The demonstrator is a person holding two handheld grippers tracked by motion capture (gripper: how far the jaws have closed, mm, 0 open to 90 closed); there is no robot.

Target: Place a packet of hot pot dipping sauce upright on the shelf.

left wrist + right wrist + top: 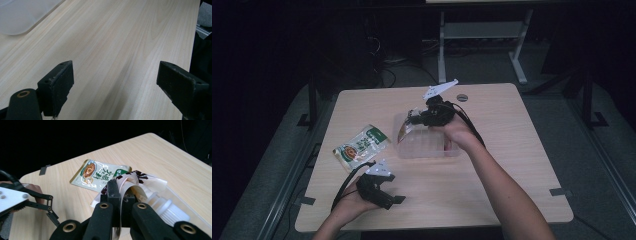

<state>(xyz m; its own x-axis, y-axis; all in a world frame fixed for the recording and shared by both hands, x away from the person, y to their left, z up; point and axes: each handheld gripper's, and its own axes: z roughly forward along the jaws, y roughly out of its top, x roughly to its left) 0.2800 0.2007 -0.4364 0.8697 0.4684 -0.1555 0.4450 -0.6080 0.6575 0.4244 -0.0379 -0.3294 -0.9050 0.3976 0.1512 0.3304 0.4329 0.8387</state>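
The wooden table (512, 150) is pale, with a straight light grain, and spreads under everything else. Near its middle sits a clear plastic tub (427, 147) with rounded corners and see-through walls; from the right gripper view a ribbed white part of it (167, 213) shows just beside the jaws.

The right gripper (416, 117) hangs over the tub's far left corner, its jaws pressed tight on a snack packet (140, 181) — a thin, glossy pouch, pale with dark brown lettering, crumpled where the pads pinch it and curling upward and outward past them. In the high view the packet (403, 131) shows as a small brownish strip drooping from the jaws to the tub's rim.

A second pouch, the green-and-white sachet (361, 146), lies flat on the table to the left of the tub, well apart from it; it bears an orange round picture and green characters, seen more plainly in the right gripper view (98, 175).

The left gripper (388, 196) rests low near the table's near edge, held in the person's left hand (347, 205) — its jaws stand wide with only bare wood between them.
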